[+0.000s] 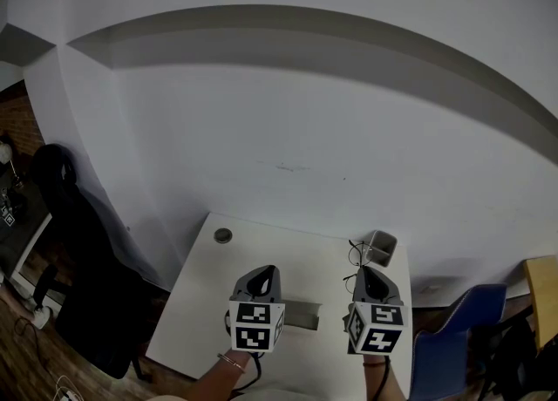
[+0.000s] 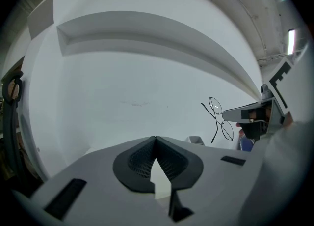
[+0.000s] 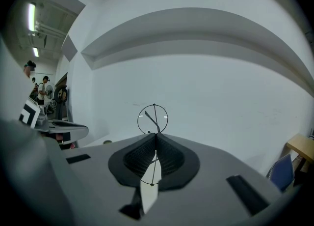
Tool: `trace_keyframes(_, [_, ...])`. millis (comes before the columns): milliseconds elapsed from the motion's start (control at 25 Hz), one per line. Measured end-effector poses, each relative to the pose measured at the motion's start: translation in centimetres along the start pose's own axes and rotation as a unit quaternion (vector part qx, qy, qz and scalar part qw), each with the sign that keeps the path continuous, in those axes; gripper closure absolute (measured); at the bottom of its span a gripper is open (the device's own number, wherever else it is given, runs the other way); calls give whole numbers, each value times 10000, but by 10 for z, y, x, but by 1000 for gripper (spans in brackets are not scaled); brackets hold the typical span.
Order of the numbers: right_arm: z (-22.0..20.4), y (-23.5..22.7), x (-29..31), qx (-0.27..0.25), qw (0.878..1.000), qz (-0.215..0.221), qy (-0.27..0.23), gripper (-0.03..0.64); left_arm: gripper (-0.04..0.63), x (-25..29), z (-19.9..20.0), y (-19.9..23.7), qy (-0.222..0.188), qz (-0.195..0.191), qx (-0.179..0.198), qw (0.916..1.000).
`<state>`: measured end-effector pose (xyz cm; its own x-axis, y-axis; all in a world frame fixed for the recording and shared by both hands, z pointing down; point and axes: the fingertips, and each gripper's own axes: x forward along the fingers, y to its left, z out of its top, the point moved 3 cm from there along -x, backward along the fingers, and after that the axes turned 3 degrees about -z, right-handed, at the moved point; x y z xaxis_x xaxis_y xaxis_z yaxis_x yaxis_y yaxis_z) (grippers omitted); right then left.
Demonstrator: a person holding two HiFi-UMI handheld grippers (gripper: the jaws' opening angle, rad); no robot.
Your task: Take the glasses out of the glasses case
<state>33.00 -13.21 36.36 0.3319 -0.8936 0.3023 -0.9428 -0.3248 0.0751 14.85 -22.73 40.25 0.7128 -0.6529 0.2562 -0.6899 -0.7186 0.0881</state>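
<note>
Thin round wire-framed glasses (image 1: 357, 256) hang in the air over the right side of the white table (image 1: 202, 295). My right gripper (image 1: 363, 272) is shut on them. In the right gripper view one lens ring (image 3: 153, 118) stands just above the closed jaws of the right gripper (image 3: 156, 135), and a wire runs down between them. My left gripper (image 1: 264, 271) is shut with nothing in it; its jaws (image 2: 155, 138) meet at the tips. From there the glasses (image 2: 219, 117) show at the right. A grey oblong case (image 1: 297, 314) lies flat between the two grippers.
A small grey open box (image 1: 381, 247) stands at the table's far right corner, just behind the glasses. A round grommet (image 1: 223, 235) sits near the far left corner. A black chair (image 1: 83, 286) is at the left and a blue chair (image 1: 453, 338) at the right. A white wall is behind.
</note>
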Motion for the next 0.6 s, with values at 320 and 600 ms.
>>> trace_keyframes(320, [-2,3,-2,-20,10000,7,-13,578,589,-3,-3,3,-3,33,-40,10000])
trace_keyframes(600, [-4,5,-1,-22,10000,27,0,578,589,-4,-7,7,21,76,-77,9999])
